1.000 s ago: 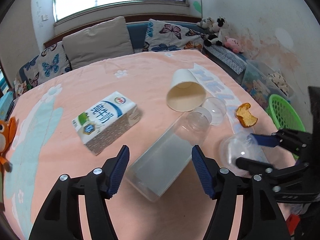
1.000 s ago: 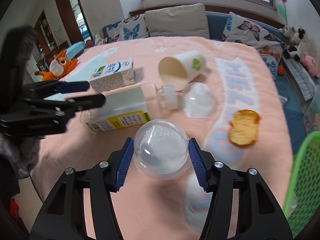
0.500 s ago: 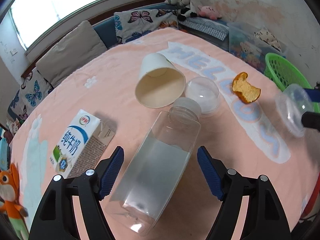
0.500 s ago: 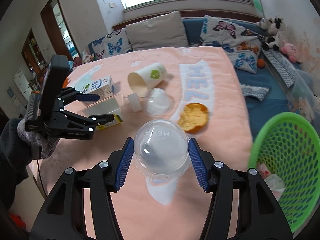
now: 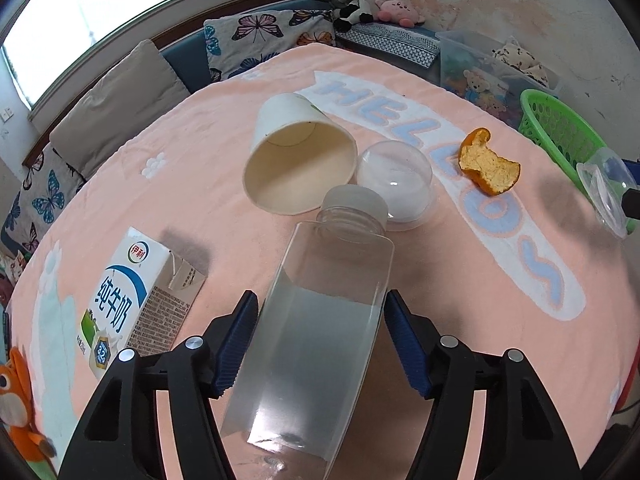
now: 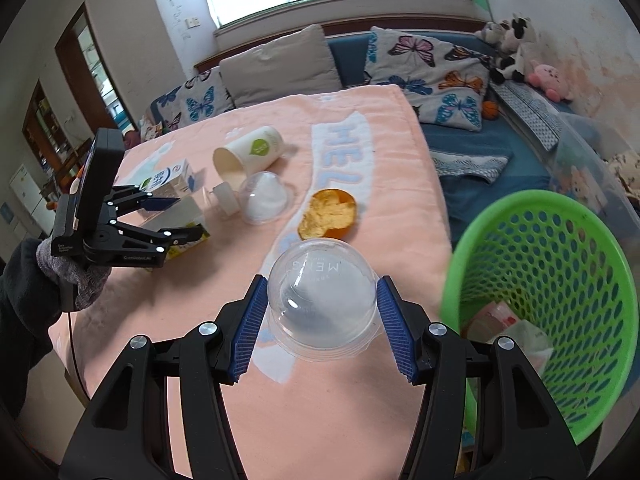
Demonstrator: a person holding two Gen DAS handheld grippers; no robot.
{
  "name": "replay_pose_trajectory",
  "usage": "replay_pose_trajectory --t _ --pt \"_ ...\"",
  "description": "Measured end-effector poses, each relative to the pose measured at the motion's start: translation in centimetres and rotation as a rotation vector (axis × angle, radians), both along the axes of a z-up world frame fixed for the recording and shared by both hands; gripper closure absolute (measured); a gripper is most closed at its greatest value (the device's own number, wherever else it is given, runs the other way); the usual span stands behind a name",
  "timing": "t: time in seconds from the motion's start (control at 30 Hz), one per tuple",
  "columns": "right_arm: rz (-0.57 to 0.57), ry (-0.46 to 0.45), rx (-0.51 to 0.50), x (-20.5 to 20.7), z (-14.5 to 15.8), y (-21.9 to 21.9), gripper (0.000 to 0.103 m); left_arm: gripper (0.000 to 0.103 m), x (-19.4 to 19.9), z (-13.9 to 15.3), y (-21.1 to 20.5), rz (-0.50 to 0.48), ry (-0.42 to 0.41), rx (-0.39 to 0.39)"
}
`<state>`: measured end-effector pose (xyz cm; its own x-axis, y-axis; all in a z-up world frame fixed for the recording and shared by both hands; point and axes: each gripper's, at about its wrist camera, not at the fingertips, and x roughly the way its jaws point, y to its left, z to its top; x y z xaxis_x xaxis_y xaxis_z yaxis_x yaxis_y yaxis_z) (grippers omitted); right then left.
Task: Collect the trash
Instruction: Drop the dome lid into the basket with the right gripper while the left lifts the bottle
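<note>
While only the right wrist view shows paper inside the green basket point(image 6: 548, 276), the right gripper point(image 6: 322, 320) grips a clear dome lid point(image 6: 322, 304). Left gripper point(image 5: 320, 340) fingers point(image 5: 236, 340) flank a clear square bottle point(image 5: 320, 320); contact is unclear.

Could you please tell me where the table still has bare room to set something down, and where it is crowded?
Free: the pink cloth right of the plastic bottle, below the orange peel, and the far stretch beyond the paper cup. Crowded: cup, clear dome lid, bottle cap and milk carton cluster together mid-table.
</note>
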<state>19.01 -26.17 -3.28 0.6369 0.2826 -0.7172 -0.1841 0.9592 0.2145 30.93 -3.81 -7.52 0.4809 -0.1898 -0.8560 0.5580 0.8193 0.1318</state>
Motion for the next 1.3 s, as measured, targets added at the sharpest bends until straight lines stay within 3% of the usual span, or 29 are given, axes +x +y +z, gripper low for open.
replay_pose_trajectory --t 0.2,0.47,0.87,1.3 --pt "-0.029 -0.006 -0.006 -1.0 0.4 -0.9 0.046 0.039 0.9 -0.8 -0.4 -0.006 0.036 0.008" --pt "-0.095 -0.013 0.009 -2.0 0.5 -3.5 0.046 0.046 -0.2 -0.5 -0.7 0.030 -0.002 0.011" --pt "-0.232 -0.011 0.003 -4.1 0.0 -9.5 0.046 0.046 -4.7 4.3 -2.2 0.040 -0.049 -0.117" --pt "-0.361 0.010 -0.023 -5.4 -1.3 -16.0 0.045 0.047 -7.8 8.6 -10.8 -0.072 -0.072 -0.225"
